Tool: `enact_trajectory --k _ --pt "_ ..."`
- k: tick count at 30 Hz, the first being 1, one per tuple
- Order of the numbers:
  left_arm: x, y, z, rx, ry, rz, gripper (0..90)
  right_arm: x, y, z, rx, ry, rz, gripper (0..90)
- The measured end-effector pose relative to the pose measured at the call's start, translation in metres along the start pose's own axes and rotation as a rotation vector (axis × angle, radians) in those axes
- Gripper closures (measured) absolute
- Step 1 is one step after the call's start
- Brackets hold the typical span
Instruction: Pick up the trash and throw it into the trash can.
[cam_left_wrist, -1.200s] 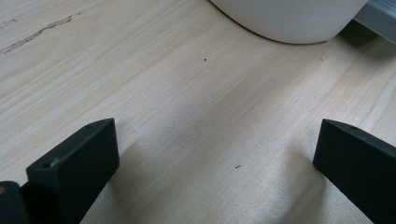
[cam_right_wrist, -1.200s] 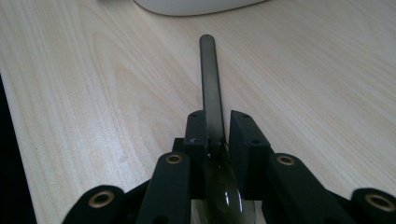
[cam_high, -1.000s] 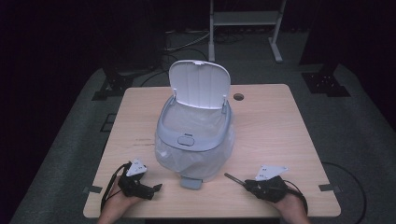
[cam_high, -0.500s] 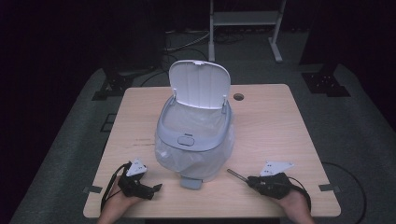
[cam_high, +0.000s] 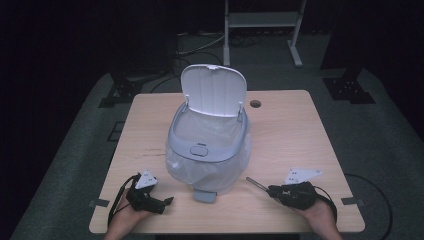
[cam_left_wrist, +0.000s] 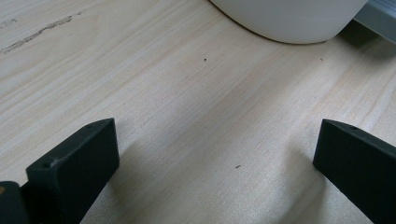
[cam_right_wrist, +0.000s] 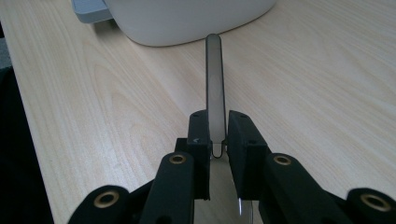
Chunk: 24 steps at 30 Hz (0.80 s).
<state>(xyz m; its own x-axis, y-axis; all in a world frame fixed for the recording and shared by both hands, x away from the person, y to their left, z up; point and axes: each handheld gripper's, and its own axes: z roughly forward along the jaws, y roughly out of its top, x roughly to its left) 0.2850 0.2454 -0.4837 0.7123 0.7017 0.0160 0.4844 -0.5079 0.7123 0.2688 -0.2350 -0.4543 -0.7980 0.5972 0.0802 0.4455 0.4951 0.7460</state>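
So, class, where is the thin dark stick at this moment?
In the high view the thin dark stick is at the table's near right, clamped in the right hand-held gripper and pointing toward the white bin.

A bare wooden table (cam_high: 300, 135) with a cable hole (cam_high: 255, 104), white stand (cam_high: 260, 20) behind

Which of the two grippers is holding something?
The right gripper. Its jaws are shut on a thin grey strip that points at the white bin. The left gripper is open and empty.
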Motion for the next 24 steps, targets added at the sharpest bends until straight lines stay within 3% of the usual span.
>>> enact_trajectory --k 24 --pt "0.000 0.000 0.000 0.000 0.000 0.000 0.0 -0.014 0.020 -0.034 -0.109 0.003 0.033 78.9"
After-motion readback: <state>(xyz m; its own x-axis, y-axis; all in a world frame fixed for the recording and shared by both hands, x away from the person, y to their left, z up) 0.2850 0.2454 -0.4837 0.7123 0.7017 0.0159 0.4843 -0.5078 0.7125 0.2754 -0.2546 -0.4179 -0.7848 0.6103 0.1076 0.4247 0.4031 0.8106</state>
